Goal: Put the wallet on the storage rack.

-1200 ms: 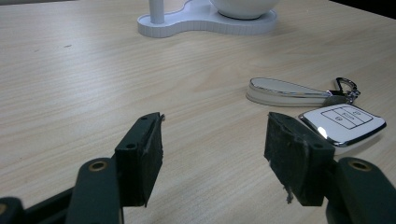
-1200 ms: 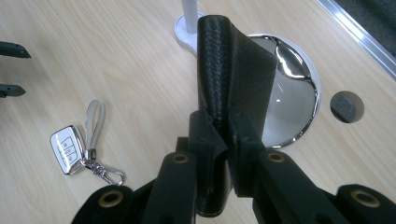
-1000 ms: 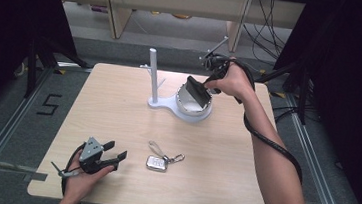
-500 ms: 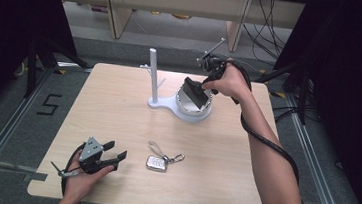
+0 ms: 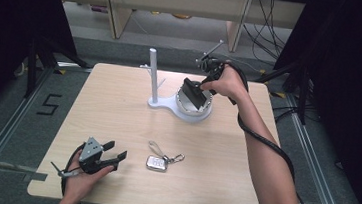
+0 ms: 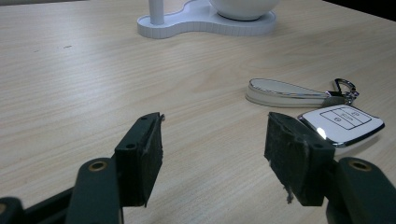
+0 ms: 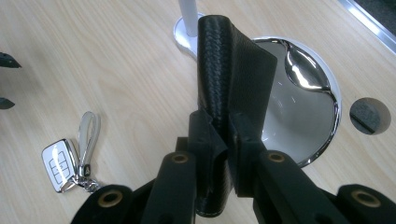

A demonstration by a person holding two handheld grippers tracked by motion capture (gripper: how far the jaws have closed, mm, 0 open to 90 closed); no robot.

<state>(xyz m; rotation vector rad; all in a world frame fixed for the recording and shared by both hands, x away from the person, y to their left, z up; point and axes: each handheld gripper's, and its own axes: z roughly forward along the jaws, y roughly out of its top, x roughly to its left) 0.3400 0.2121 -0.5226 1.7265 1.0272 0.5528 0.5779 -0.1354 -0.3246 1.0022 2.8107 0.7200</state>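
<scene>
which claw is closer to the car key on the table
The left. The left claw rests open on the table just beside the car key. The right claw is at the far side, holding a black wallet over the bowl.

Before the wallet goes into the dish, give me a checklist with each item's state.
1. Right gripper grip on black wallet: jaws clamped on its lower edge. Ok.
2. Wallet over the metal dish: it hangs above the bowl. Ok.
3. Dish interior free: shiny and bare where visible, part hidden behind the wallet. Cannot tell.
4. White post clear of the wallet: stands beside it, apart. Ok.
5. Left gripper out of the way: jaws open, low over the table's near edge. Ok.
6. Key fob clear of the drop: lies mid-table, far from the dish. Ok.
</scene>
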